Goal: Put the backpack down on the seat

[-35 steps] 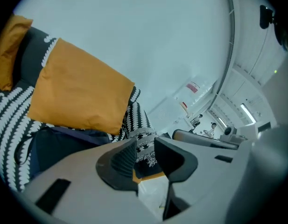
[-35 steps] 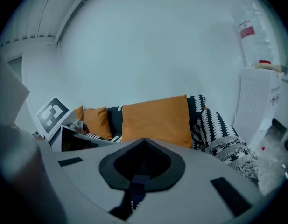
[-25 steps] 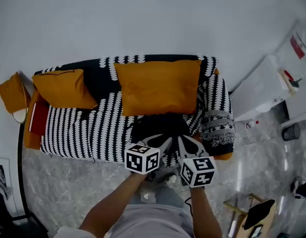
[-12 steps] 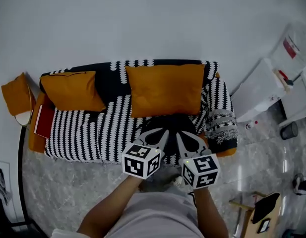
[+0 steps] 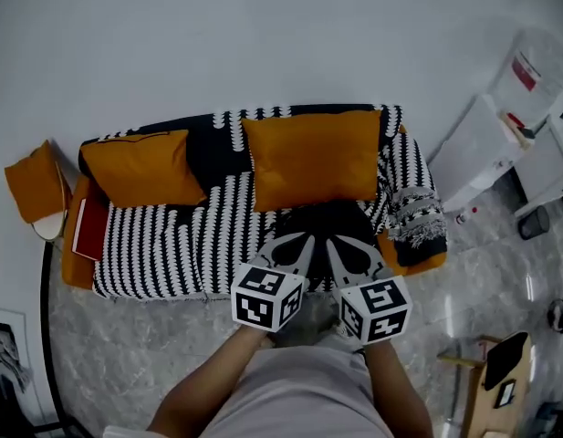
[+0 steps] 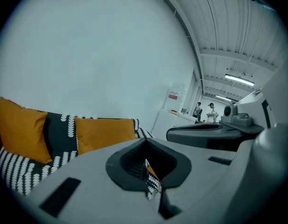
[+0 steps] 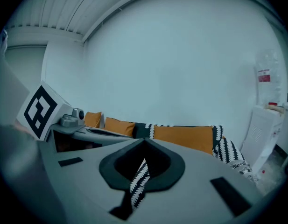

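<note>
The black backpack (image 5: 322, 219) lies on the striped sofa's seat (image 5: 172, 245), right in front of the large orange cushion (image 5: 313, 158). My left gripper (image 5: 304, 239) and right gripper (image 5: 333, 242) hover side by side over the backpack's near edge, apart from it. The left jaws have just closed with nothing between them. In the left gripper view the left gripper (image 6: 146, 146) is shut, with only a sliver of sofa showing past the tips. The right gripper (image 7: 144, 143) is likewise shut and empty, pointing at the sofa back.
A second orange cushion (image 5: 140, 167) rests on the sofa's left half, and a red book (image 5: 88, 231) lies at its left end. White cabinets (image 5: 482, 158) stand to the right. A wooden chair (image 5: 495, 372) is at the lower right on the marble floor.
Both grippers have drawn back and up from the backpack, which stays on the seat. The left jaws went from open to shut.
</note>
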{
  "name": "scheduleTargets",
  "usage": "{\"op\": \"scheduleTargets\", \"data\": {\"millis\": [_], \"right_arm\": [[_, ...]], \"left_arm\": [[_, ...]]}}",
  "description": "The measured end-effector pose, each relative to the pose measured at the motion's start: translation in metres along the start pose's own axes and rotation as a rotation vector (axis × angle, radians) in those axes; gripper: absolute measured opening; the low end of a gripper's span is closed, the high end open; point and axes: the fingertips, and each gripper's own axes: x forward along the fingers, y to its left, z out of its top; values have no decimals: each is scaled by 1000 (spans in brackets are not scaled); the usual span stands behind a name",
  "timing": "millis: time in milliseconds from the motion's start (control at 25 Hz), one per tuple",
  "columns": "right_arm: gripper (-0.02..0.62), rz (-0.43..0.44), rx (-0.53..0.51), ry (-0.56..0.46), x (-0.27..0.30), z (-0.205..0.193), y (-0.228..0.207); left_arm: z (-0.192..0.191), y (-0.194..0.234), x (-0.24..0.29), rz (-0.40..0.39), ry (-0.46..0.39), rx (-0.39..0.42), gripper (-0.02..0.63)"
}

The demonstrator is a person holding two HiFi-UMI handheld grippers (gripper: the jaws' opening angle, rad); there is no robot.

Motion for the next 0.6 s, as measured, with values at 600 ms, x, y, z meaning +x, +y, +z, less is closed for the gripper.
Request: {"op": "scheduleTargets", "data": {"millis": [600], "right_arm": [[2,-63,8,-20,-9,-5,39]], "left_arm": [[-10,5,-36,-42,12,54,5]]}}
